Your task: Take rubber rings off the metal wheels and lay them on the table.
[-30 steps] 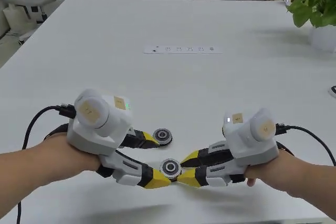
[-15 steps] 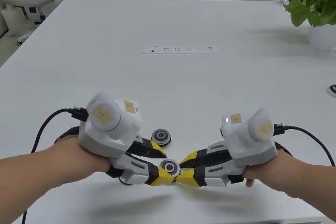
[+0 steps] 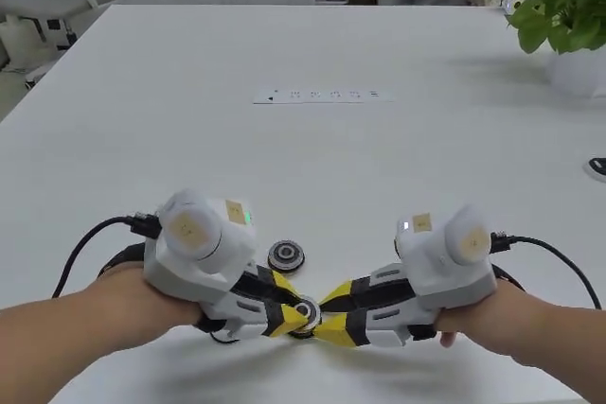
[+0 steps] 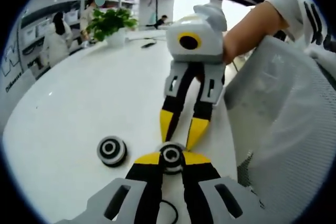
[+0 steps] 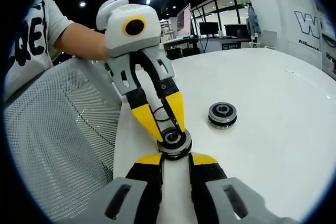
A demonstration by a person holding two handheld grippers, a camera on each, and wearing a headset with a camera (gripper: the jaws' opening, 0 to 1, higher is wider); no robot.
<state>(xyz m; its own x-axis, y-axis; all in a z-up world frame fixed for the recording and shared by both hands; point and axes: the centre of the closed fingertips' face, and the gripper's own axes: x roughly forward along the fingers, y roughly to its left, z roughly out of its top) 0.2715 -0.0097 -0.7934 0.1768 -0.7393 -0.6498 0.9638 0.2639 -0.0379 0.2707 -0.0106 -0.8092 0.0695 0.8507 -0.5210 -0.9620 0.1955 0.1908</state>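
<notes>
Wheel (image 3: 304, 311): near the front edge of the table (image 3: 312, 167), between the tips of both grippers, which meet nose to nose.
Ring (image 5: 174, 154): dark band round the wheel's rim, in place on the wheel.
Left gripper (image 3: 292, 315): jaws narrow, with one yellow tip on each side of the wheel, clamped on it, as the left gripper view shows.
Right gripper (image 3: 324, 315): jaws narrow, tips against the wheel's rim from the opposite side. Cannot tell whether they grip it or merely touch it.
Second wheel (image 3: 286, 254): flat on the table, just beyond the wheel and apart from both grippers, with a dark band on its rim.
Black loop (image 4: 165, 211): thin, lying under the left gripper between the roots of its jaws. Cannot tell whether it is a ring or a cable.
Left hand (image 3: 142, 295): wrapped round the left gripper's body.
Right hand (image 3: 492, 314): wrapped round the right gripper's body.
Cable (image 3: 90, 238): black, running from the left gripper's body toward the table edge.
Power strip (image 3: 322, 96): at the table centre, well apart from the work.
Plant (image 3: 559, 2): at the far right corner of the table.
</notes>
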